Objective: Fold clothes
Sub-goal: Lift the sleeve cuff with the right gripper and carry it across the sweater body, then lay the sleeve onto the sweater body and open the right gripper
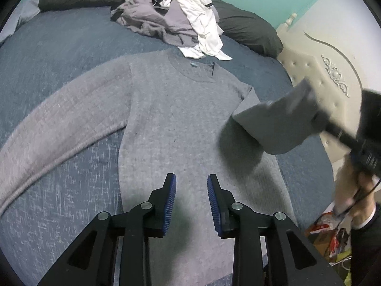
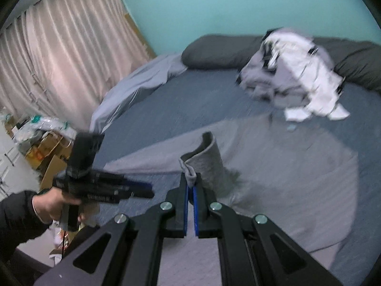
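A grey knit sweater [image 1: 171, 109] lies flat on the blue bedspread [image 1: 59, 47], neck toward the pillows, its left sleeve [image 1: 59, 124] spread out to the side. My left gripper [image 1: 191, 190] hovers open over the sweater's lower body with nothing between its blue pads. The sweater's right sleeve [image 1: 273, 124] is lifted off the bed and folded over toward the body. My right gripper [image 2: 191, 186] is shut on the cuff of that sleeve [image 2: 207, 159], which stands up from the jaws. The left gripper [image 2: 140, 189] shows in the right wrist view, held by a hand.
A pile of lilac and white clothes [image 1: 176, 16] lies near dark pillows [image 1: 250, 28] at the head of the bed. A cream padded headboard [image 1: 328, 76] stands at the right. Curtains [image 2: 59, 54] and cluttered boxes [image 2: 47, 147] line the far side of the room.
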The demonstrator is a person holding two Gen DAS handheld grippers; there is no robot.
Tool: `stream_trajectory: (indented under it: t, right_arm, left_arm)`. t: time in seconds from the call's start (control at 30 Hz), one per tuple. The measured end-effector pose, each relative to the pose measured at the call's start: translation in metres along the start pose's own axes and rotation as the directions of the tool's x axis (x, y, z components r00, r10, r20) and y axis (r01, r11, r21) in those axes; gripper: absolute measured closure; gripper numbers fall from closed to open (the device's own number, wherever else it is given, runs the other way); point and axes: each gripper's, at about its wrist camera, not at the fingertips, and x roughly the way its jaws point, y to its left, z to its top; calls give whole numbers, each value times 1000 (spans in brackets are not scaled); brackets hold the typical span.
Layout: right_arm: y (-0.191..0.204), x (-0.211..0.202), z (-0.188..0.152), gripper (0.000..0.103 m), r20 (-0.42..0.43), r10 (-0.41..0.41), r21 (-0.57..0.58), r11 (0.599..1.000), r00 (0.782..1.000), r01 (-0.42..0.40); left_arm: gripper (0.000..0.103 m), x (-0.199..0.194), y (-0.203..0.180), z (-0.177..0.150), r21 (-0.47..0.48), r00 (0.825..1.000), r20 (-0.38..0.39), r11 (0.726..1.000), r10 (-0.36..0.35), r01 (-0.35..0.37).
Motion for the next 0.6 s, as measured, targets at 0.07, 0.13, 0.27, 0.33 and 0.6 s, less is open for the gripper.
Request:
stream_trajectory:
  t: [0.07,0.13,0.27,0.33,0.6]
  right_arm:
    - [6,13,-13,100,-30,13,-5,1000,999,-13]
    - [11,27,-25,100,-64,25,-3,1000,998,-25]
    - [13,47,-45,100,-117,27,18,1000,993,-25]
    - [10,56,-54,100,-128,32,44,999,991,-27]
    - [2,83,-78,100,-186,44,91,995,982,-27]
  left_arm:
    - [72,4,0,-4,-7,1000,-18,1000,-17,17]
    - [71,9,-2,-8,2,999,-33,1000,-28,28]
    - [70,14,-4,-13,-2,998,-42,999,-43,43]
    - [70,18,-4,-14,0,998,-50,999,-39,39]
    - [70,40,1,-19,1,995,-95,1000,-24,25]
